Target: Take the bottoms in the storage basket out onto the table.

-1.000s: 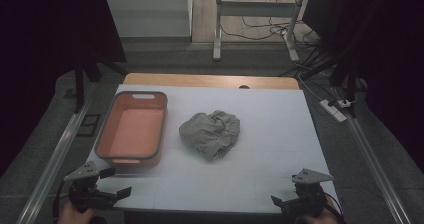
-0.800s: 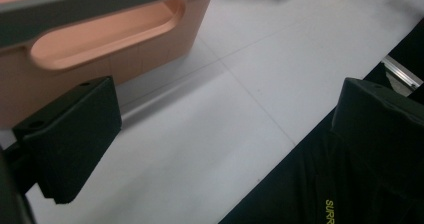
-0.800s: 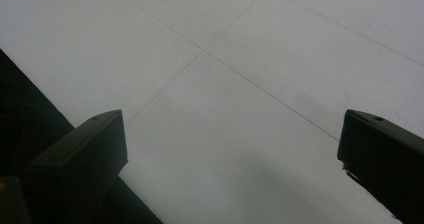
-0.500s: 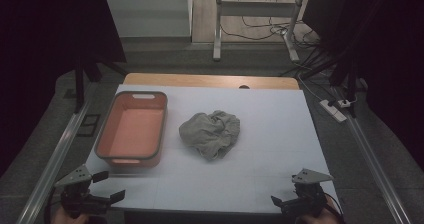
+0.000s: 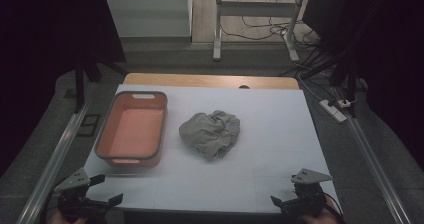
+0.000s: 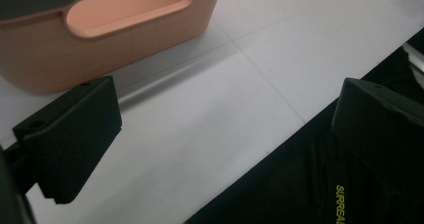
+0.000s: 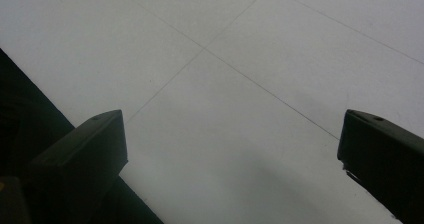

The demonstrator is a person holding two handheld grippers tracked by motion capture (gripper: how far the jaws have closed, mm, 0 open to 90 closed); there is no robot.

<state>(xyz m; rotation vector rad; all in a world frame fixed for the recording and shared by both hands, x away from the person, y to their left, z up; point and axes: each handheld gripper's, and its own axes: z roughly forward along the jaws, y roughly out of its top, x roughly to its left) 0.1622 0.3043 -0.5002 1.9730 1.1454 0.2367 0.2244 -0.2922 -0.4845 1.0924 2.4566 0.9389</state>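
Tabletop (image 5: 280, 134), white, w/ faint grid lines, takes up most of the high view; a wood strip runs along its far edge.

Orange bin (image 5: 132, 129) sits at approx 10 o'clock from tabletop centre, long side running away from the person, empty as far as can be seen. In the left gripper view its near wall w/ handle cut-out (image 6: 125, 14) lies just ahead of the fingers.

Grey cloth (image 5: 210, 133), crumpled in a loose heap, lies near tabletop centre, at 3 o'clock of the bin, close beside it but not touching. Nothing on it or holding it.

Left gripper (image 5: 100, 191) at approx 7 o'clock, at the near-left corner, just short of the bin's near end; fingers (image 6: 70, 134) wide apart, nothing btwn them.

Right gripper (image 5: 282, 200) at approx 5 o'clock, near edge, well apart from the cloth; fingers (image 7: 80, 154) also wide apart, bare tabletop btwn them.

Step, as I judge it: the very start, approach not begun; cloth looks meant for the bin. Next move prob. calls for a reach fwd toward 12 o'clock, one or both grippers down onto the heap, pinching a thick fold so it lifts in one bunch, then carrying it to 9 o'clock over the bin rim.
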